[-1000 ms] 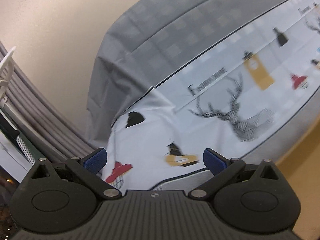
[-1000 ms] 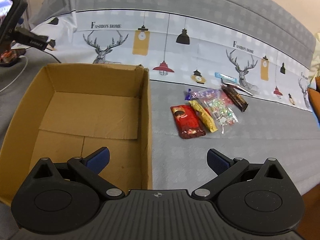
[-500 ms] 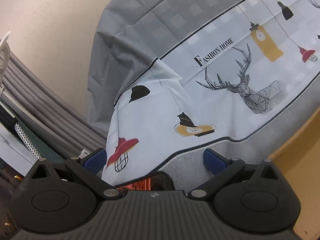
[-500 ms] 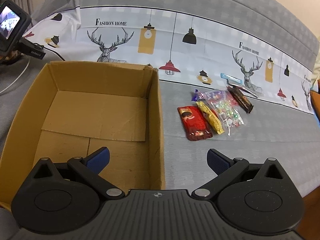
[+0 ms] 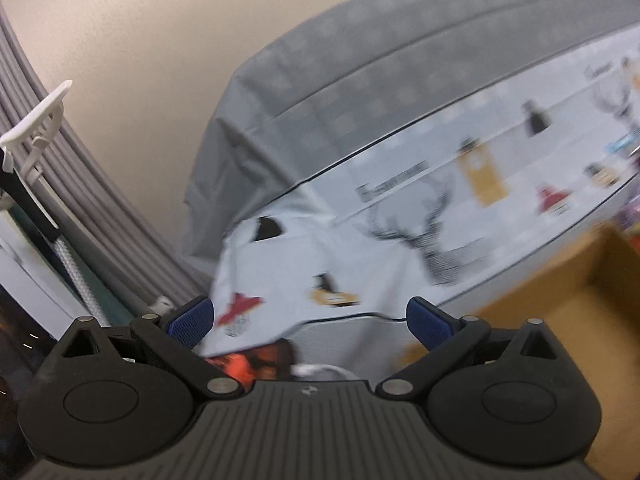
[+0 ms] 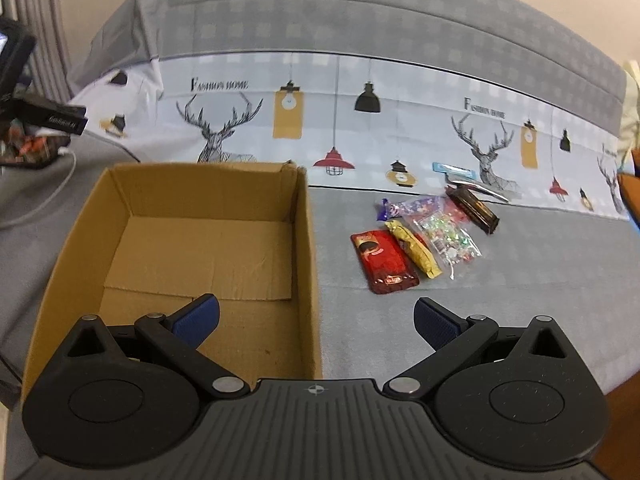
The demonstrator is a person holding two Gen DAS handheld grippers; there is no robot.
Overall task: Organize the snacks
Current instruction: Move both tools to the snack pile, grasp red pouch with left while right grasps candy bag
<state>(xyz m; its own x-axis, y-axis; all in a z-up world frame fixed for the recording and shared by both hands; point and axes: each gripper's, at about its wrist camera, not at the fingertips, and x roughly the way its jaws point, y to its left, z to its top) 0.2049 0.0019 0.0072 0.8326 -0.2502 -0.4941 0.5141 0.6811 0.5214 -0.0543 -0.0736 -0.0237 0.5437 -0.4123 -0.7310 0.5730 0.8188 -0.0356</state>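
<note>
right gripper (image 6: 316, 320): jaws wide, empty | red foil snack packet (image 6: 383, 261): at 1 o'clock, apart | open brown cardboard box (image 6: 72, 240): at 11 o'clock | left gripper (image 5: 308, 316): jaws wide, empty

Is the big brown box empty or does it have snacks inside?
Empty. The cardboard box shows only its bare floor; the snack packets lie outside it.

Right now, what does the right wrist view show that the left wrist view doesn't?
Only the right wrist view shows the snacks clearly: red flat packet, yellow bar, clear candy bag, dark brown bar, all outside the box. Only the left shows grey pleated curtains and a white plastic clip. Both show the open brown cardboard box and deer-print tablecloth.
</note>
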